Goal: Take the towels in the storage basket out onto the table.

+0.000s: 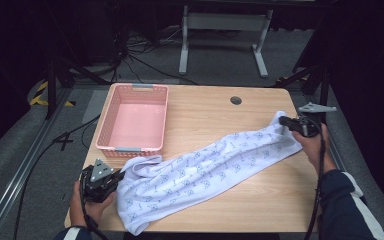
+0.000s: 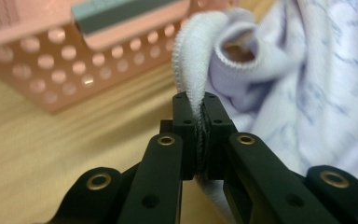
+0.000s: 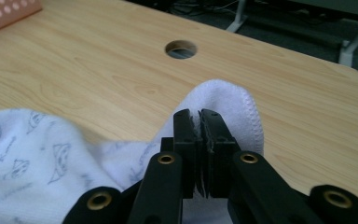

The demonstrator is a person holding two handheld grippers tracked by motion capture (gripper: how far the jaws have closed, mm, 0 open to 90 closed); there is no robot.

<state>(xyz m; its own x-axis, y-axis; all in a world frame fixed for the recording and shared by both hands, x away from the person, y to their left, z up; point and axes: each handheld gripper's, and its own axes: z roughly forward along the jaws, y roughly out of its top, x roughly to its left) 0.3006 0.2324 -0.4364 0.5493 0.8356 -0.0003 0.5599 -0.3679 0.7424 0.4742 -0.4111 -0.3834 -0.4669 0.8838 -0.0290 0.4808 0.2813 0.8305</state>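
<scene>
A pink perforated basket [image 1: 132,118] sits in the upper left part of the tabletop [image 1: 220,107] in the high view, and its floor is bare, with nothing lying in it. Its near rim carries a grey handle strip.

A white towel [image 1: 205,167] printed with small blue figures stretches diagonally across the tabletop, from the lower left of the frame up to the right edge. Its lower-left end bunches just beside the basket's near corner.

The left claw [image 1: 122,175], at the lower left of the high view, is closed on the towel's hem. The left gripper view shows what the high view cannot: the stitched edge [image 2: 189,74] pinched tight between the two black jaws, with the basket's holed wall [image 2: 51,70] close behind in the upper left.

The right claw [image 1: 283,121], at the right edge of the high view, is clamped on the opposite end. The right gripper view shows the folded hem [image 3: 242,112] nipped between the jaws, and a round cable hole [image 3: 181,49] in the tabletop beyond, near the top centre.
</scene>
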